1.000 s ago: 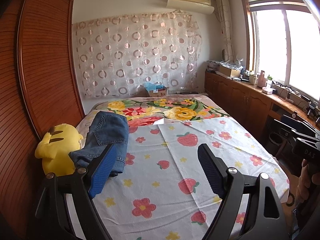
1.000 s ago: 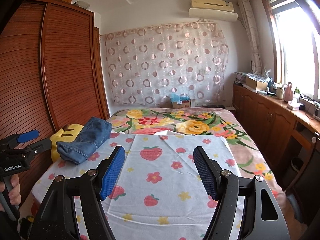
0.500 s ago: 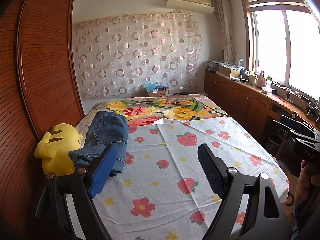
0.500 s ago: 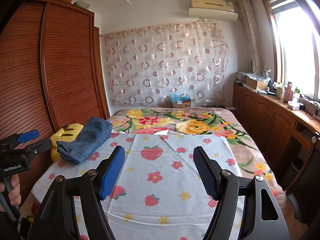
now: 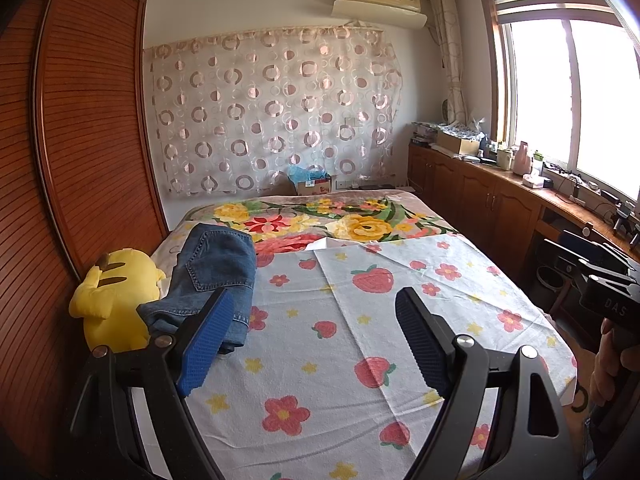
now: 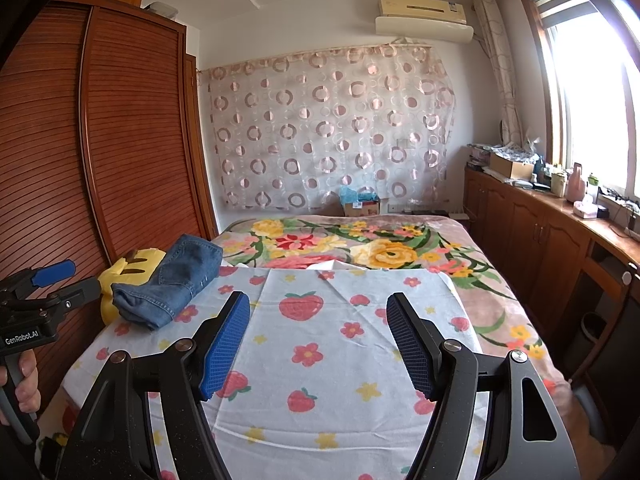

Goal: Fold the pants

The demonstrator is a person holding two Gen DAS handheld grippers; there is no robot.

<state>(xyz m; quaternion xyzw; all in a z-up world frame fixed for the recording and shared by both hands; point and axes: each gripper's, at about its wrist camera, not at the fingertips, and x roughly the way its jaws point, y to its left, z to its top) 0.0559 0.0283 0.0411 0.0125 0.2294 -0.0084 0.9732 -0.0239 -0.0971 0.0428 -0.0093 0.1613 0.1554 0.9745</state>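
**Jeans Folded at Left Edge of Bed; Both Grippers Clear**

Bed [image 5: 400, 216]: fills both views, floral blanket across the far half, strawberry-print sheet [image 5: 360, 320] spread over the near half.

Wardrobe [image 5: 92, 140]: along the left side of the bed, close to its edge.

Jeans [image 5: 212, 276]: already a compact folded bundle, lying at the left edge of the sheet, touching a yellow plush toy [image 5: 112, 300] on the wardrobe side. Long axis running from the near left toward the far end of the bed, angled slightly inward. In the right wrist view, same bundle [image 6: 176, 280] well off to the left, partly over the toy [image 6: 132, 264].

Left gripper [image 5: 308, 344]: fingers spread wide, nothing between them, held above the near part of the sheet. Jeans ahead and to the left, near end just behind the left blue pad [image 5: 204, 344] in this view; contact cannot be told.

Right gripper [image 6: 318, 344]: fingers likewise wide apart and empty, aimed at bare sheet. Jeans well apart, far left.

Judged nearer: the left hand. Folding judged essentially complete. Any further handling best started from the left, closing across the short side of the bundle.
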